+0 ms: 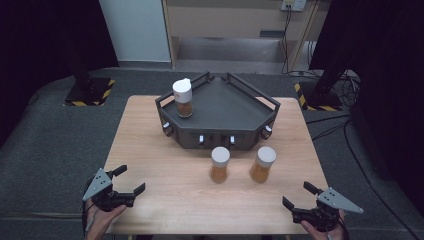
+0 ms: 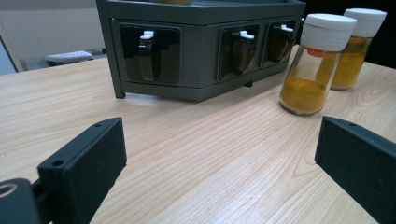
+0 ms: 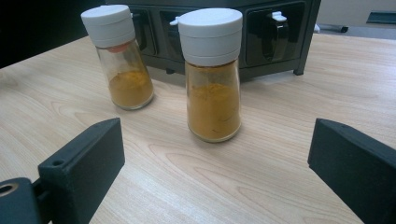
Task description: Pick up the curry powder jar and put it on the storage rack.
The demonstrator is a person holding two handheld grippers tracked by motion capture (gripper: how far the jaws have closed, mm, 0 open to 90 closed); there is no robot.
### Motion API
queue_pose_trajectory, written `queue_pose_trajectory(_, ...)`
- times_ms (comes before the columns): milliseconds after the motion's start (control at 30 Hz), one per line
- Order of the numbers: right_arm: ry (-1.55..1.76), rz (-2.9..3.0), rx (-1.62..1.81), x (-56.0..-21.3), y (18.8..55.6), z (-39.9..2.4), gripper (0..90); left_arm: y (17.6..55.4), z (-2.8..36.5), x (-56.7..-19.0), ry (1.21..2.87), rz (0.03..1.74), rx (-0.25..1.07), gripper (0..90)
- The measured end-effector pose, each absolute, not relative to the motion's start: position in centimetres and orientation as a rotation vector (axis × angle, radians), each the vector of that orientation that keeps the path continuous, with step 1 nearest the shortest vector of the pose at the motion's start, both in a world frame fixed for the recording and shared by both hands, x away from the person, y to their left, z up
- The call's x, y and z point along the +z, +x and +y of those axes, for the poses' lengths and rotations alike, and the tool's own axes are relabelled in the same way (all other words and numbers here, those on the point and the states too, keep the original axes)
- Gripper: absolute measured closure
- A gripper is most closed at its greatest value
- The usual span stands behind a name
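Observation:
A dark grey angled rack [image 1: 235,107] stands at the back middle of the wooden table [image 1: 165,200]. One white-capped spice jar [image 1: 183,98] with orange powder stands on its top at the left. Two more such jars stand on the table in front of it: a half-full one [image 1: 219,164] [image 2: 314,63] [image 3: 122,56] and a fuller one [image 1: 263,163] [image 2: 357,46] [image 3: 212,74]. My left gripper [image 1: 131,181] [image 2: 219,172] is open near the front left corner. My right gripper [image 1: 296,196] [image 3: 215,172] is open near the front right corner. Nothing lies between either pair of jaws.
The rack's front [image 2: 196,51] has several dark compartments holding handled containers with white tabs [image 2: 147,35]. Grey carpet [image 1: 55,145] surrounds the table. Black stands with yellow-striped bases [image 1: 90,92] and cables [image 1: 345,130] lie beyond it.

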State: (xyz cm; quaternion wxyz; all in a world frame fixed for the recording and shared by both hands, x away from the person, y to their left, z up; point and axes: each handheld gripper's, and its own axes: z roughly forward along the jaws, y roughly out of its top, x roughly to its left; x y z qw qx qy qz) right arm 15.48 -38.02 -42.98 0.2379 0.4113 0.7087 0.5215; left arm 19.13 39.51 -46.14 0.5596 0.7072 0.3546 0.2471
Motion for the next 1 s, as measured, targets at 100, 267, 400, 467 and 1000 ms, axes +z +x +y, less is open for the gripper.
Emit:
queue_pose_trajectory(100,1.13,1.937,1.432,-43.0,15.5,-38.1,3.3,19.1,39.4,-46.1,1.673,0.83,0.577,0.6)
queue_pose_trajectory(267,1.136,1.932,1.434,-43.0,15.4,-38.1,2.2,19.2,39.4,-46.1,1.685,0.826,0.573,0.4)
queue_pose_trajectory(400,1.133,1.919,1.433,-43.0,15.3,-37.9,2.0,19.3,39.4,-46.1,1.685,0.827,0.565,0.2)
queue_pose_trajectory(467,1.128,1.919,1.432,-43.0,15.3,-37.8,2.0,19.3,39.4,-46.1,1.689,0.826,0.568,0.2)
queue_pose_trajectory(1000,1.121,1.884,1.473,-41.3,15.3,-37.6,3.0,19.2,39.8,-46.5,1.667,0.836,0.566,0.0)
